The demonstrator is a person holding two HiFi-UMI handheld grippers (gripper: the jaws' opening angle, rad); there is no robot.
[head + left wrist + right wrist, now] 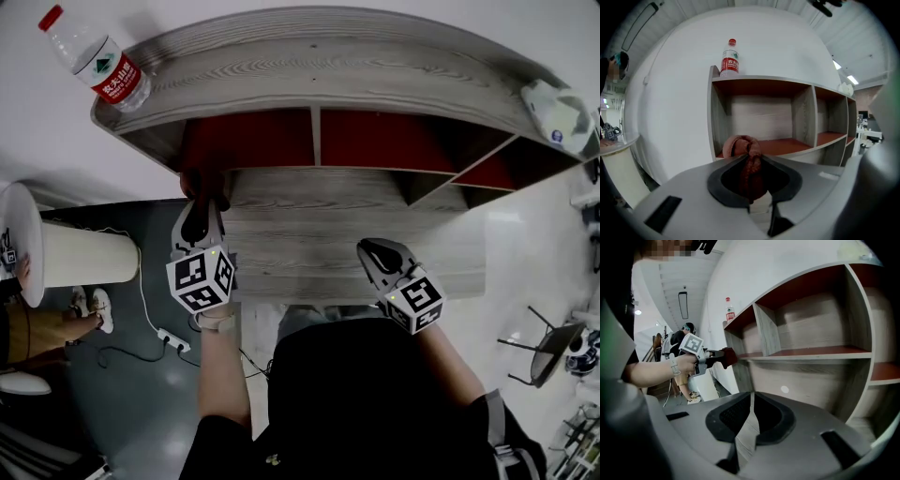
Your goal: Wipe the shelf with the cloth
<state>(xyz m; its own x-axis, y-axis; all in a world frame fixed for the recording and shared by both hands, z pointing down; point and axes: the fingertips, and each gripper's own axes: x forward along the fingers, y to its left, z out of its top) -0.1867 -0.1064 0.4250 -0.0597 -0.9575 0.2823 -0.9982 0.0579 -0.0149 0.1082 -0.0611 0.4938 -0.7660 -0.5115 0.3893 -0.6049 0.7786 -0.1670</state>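
Cloth (749, 164), reddish and bunched, is clenched in our left claw (751, 187), at the front edge of the red board in the shelf's (787, 146) left compartment. Our right claw (749, 430) is closed on nothing, lower down in front of the shelf. On the shelf's top stands a bottle (730, 60); its red label bears white Chinese characters too small for us to read.

At the lower centre of the frame we see our left gripper (751, 180), its jaws pressed together on a reddish cloth (739, 146) that bunches up above them. Beyond it, mid-frame, stands the shelf (805, 112), grey wood with red compartment floors. A water bottle (730, 58) stands upright on its top, toward the upper left.
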